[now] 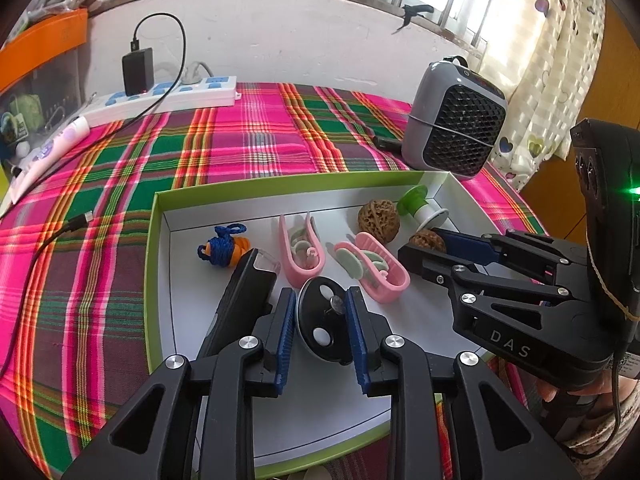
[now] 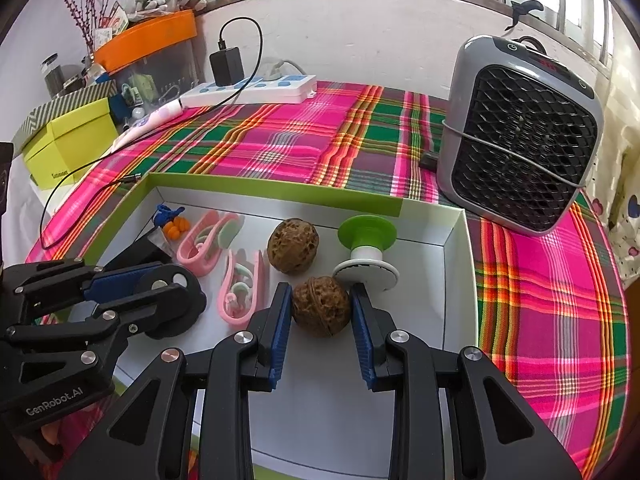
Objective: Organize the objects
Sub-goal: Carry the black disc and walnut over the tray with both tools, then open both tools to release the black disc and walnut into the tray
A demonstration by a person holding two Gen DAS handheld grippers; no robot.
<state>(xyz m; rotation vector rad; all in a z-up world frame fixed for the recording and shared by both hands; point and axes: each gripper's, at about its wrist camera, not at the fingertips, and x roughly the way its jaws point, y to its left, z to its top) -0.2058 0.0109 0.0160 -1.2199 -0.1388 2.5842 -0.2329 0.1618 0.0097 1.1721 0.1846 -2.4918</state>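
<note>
Between both claws, inside the white tray [image 2: 454, 240]: 2 grips on.
Left gripper [image 1: 322, 322] clamps black disc [image 1: 320, 320] by its rim, disc on edge, face toward camera; stiff, light, likely slick. Right gripper [image 2: 320, 312] pinches near walnut [image 2: 320, 306] across its sides, seam running roughly upright; hard, round, may roll. 2nd walnut [image 2: 293, 245] just behind.

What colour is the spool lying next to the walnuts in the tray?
The spool has a green flange, white core and white flange; clearest in the right wrist view.
</note>
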